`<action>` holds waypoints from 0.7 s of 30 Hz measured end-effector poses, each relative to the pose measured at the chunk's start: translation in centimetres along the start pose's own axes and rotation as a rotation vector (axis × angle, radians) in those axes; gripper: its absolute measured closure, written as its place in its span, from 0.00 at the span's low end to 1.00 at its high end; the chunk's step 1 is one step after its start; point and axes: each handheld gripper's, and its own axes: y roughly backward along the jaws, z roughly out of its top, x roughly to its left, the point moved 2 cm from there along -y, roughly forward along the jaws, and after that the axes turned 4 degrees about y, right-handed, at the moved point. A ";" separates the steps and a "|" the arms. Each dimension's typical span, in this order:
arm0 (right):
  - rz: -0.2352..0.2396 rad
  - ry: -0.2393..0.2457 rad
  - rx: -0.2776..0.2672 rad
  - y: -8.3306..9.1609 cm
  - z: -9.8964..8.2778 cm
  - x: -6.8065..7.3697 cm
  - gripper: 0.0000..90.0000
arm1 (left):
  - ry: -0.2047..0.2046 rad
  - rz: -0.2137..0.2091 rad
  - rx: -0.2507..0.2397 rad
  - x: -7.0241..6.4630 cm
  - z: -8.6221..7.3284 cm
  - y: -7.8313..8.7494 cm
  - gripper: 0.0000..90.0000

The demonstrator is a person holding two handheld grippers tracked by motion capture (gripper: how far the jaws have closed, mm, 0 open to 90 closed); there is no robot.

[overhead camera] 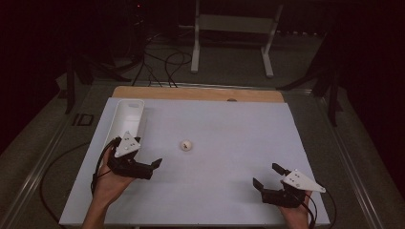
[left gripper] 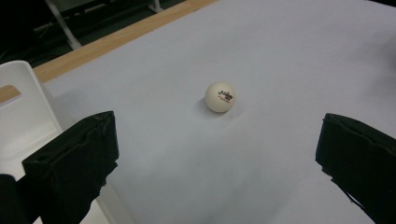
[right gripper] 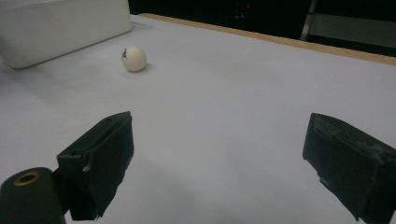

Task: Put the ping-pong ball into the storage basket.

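Observation:
A white ping-pong ball (overhead camera: 186, 145) with a small printed mark lies alone near the middle of the pale table top (overhead camera: 229, 138). My left gripper (overhead camera: 147, 153) is at the table's left, open, its jaws spread wide and aimed at the ball (left gripper: 220, 97), which lies a short way ahead of them. Its left jaw stands beside the long white tray (overhead camera: 126, 119). My right gripper (overhead camera: 268, 175) is open near the front right corner, empty, pointing left and forward. From it the ball (right gripper: 134, 59) lies far ahead on the left, in front of the tray (right gripper: 60, 23).
The tray (left gripper: 23, 116) stands empty along the left edge. A wooden strip (overhead camera: 200, 93) borders the table's far edge. Beyond it the dark floor holds cables (overhead camera: 167, 62) and a white stand's legs (overhead camera: 196, 47). Bare table top separates the two grippers.

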 end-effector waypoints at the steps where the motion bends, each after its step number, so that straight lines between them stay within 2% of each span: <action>1: 0.000 -0.001 0.000 0.0 0.0 0.0 0.09 | -0.002 -0.001 0.008 0.0 0.1 -0.1 0.00; 21: -0.006 -0.009 0.006 0.0 -0.1 -0.2 0.09 | -0.049 -0.046 0.081 -0.5 1.8 -2.1 0.00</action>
